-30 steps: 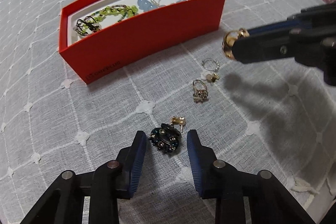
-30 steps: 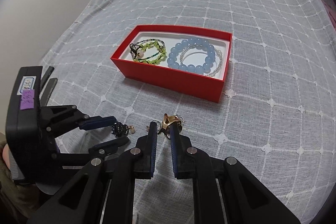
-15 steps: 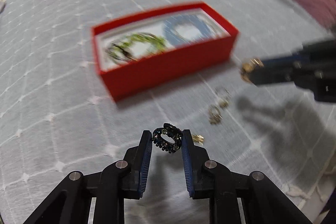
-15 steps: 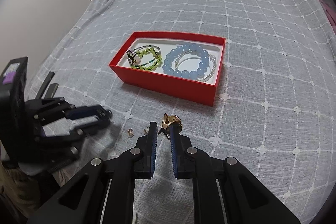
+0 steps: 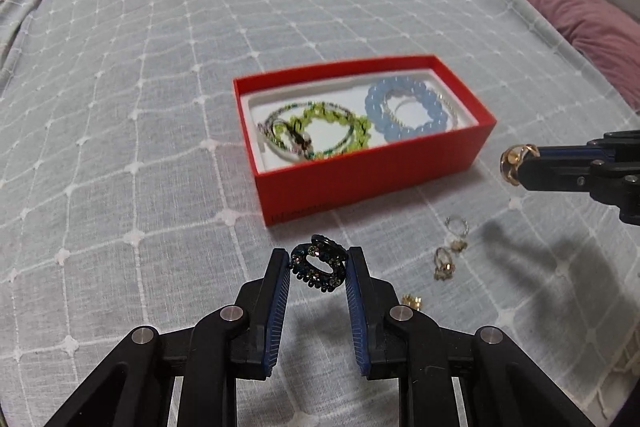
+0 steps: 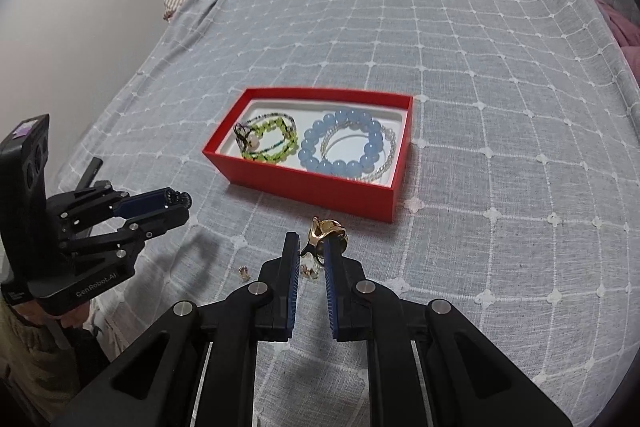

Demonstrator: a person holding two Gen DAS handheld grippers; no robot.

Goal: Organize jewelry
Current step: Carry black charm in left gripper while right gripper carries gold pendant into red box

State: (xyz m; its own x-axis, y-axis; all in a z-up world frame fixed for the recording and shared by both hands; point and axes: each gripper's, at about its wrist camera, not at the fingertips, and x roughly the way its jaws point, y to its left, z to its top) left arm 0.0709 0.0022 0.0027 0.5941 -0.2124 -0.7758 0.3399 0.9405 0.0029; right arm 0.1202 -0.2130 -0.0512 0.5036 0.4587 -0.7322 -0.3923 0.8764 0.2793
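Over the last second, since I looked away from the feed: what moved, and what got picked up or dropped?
The left gripper closed on the dark jewelled brooch and lifted it off the bedspread, toward the red box. The right gripper kept its hold on the gold ring, hovering. Nothing was dropped. The box, its bracelets and the loose rings stayed put.

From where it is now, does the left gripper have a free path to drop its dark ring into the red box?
Probably yes. The left gripper holds the dark ring above the bedspread, just short of the red box. Nothing stands between them, the box is open-topped, and the right gripper is off to the side.
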